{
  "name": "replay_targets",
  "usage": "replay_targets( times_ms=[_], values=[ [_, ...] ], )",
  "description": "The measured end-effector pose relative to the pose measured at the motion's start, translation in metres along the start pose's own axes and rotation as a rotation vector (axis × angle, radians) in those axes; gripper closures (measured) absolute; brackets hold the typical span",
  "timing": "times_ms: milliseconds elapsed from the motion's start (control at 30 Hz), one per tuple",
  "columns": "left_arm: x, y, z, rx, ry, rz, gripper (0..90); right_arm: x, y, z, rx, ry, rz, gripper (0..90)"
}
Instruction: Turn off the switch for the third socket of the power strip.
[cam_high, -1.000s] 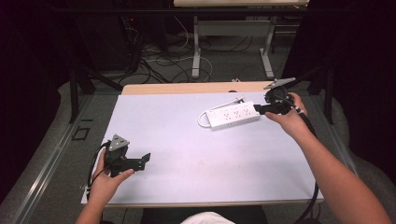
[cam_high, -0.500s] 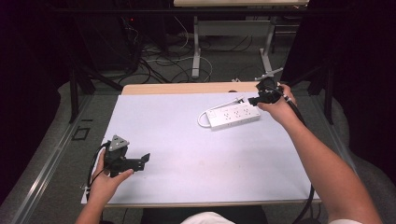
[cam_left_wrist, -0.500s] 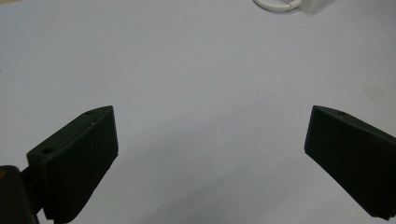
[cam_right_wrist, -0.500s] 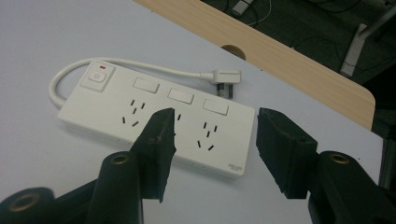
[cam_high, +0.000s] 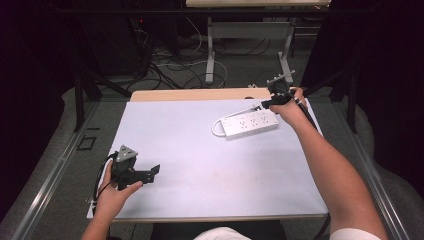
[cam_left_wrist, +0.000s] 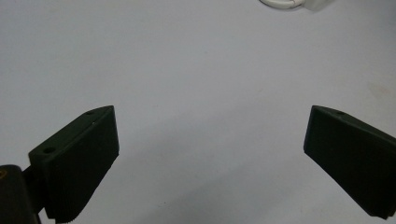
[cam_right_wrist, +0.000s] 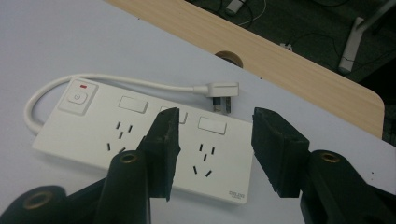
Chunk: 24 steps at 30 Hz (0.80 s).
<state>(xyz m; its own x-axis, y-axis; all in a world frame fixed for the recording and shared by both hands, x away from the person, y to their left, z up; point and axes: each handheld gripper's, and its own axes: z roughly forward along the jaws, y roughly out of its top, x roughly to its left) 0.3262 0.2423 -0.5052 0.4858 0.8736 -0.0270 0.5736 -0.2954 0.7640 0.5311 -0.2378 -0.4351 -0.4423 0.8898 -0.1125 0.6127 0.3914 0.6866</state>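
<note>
White power strip (cam_high: 250, 124) lies on a pale table sheet (cam_high: 200, 165); both claws spread, dark room behind.

A white power strip (cam_high: 249, 124) lies flat on the pale tabletop (cam_high: 200, 165), in its far right part, its long side running slightly askew to the far edge. Its face (cam_right_wrist: 140, 140) is up, showing three socket groups, each with a small rectangular switch above it. A square power button (cam_right_wrist: 77, 98) with a red mark sits at one end. A short white cord (cam_right_wrist: 116, 80) loops from that end along the far side, ending in a white plug (cam_right_wrist: 219, 91) lying just beside the strip.
</note>
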Motion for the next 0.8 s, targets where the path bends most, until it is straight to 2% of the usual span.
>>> replay_targets(
  times_ms=[333,433,533,800],
  values=[
    [0.0,0.0,0.001,0.0,-0.003,-0.002,3.4,-0.005,-0.002,0.021,0.023,-0.023,0.051,49.5],
    [0.001,-0.001,0.001,-0.002,-0.003,-0.004,3.5,-0.007,-0.002,0.026,0.032,-0.024,0.05,50.9],
    [0.001,-0.001,0.001,-0.002,-0.003,-0.005,3.5,-0.008,-0.002,0.03,0.024,-0.023,0.034,51.4],
    [0.001,-0.001,0.001,0.0,-0.002,-0.007,4.1,-0.006,0.0,0.039,0.005,-0.024,0.032,55.0]
  ],
)
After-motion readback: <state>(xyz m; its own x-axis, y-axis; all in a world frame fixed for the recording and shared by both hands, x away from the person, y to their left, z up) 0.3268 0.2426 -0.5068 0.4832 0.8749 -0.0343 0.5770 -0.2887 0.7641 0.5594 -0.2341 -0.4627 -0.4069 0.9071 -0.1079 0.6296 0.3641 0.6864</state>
